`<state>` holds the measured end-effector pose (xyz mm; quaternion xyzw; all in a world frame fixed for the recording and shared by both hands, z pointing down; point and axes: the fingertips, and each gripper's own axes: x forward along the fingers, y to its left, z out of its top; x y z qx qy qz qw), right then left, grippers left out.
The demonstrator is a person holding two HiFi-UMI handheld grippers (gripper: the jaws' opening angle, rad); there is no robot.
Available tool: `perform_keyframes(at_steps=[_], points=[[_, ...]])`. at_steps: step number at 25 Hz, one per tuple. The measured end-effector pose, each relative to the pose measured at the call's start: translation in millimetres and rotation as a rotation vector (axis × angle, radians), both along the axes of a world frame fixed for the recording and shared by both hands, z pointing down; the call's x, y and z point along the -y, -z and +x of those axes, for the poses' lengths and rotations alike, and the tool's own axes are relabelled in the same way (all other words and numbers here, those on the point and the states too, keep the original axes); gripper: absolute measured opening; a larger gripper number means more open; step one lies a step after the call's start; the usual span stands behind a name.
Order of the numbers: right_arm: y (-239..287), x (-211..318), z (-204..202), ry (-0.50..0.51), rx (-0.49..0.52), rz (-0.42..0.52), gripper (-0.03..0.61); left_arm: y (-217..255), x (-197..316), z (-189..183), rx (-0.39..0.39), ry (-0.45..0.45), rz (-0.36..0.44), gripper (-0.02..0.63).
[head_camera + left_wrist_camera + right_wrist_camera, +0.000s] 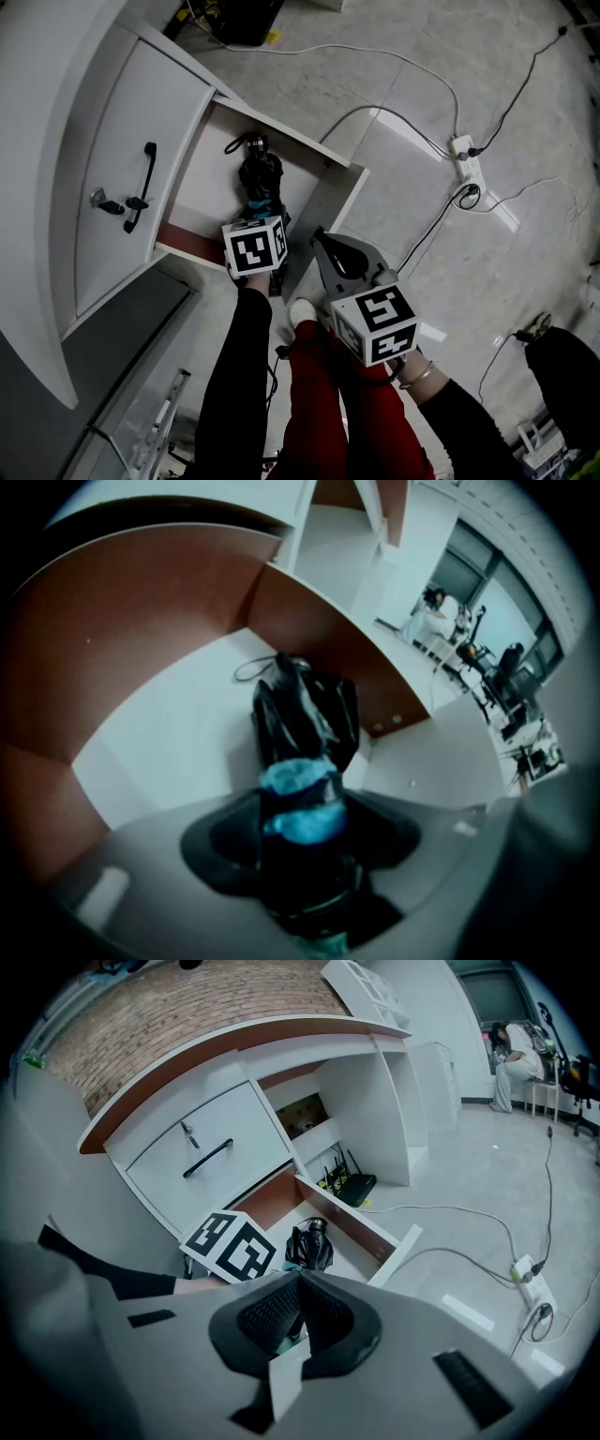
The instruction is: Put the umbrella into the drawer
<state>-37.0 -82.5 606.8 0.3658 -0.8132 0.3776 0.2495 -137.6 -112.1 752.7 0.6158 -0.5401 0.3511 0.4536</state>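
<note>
The left gripper [259, 232] is reaching down into the open drawer [325, 153]. Its jaws are standing wide apart around the near end of the folded black umbrella [305, 726]. The fingers appear to be pressing on the umbrella's sides just below the blue band. The umbrella is lying inside the drawer, with its strap loop pointing toward the back wall. No view shows whether its near end is resting on the drawer floor.

The right gripper [298, 1309] is hanging outside the drawer, near its front panel. Its jaws are closed together on nothing.

Hazards from this position:

- Early release. If the near end is not resting on the floor, it is likely to drop and roll sideways, or come to rest on the front panel.
- Fabric snag. The loose canopy folds are sitting between the fingers. A fast withdrawal risks dragging the umbrella back out.
- Blocked closing. If any part is standing above the drawer walls, it is likely to jam against the cabinet door [122, 159] above the drawer when the drawer is pushed in.
- Collision. The right gripper is waiting close to the front panel, so a careless push risks striking the left gripper.
</note>
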Motion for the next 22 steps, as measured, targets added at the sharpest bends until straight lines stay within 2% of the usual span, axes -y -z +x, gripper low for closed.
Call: perform_keyframes(at_steps=[9, 15, 22], points=[[-1, 0, -1, -0.004, -0.003, -0.003, 0.002, -4, 2, -2, 0.005, 0.021, -0.026, 0.276], [3, 1, -3, -0.005, -0.003, 0.008, 0.002, 13, 17, 0, -0.002, 0.032, 0.047, 0.317], [13, 3, -5, -0.018, -0.003, 0.022, 0.002, 36, 28, -4, -0.002, 0.038, 0.105, 0.316]])
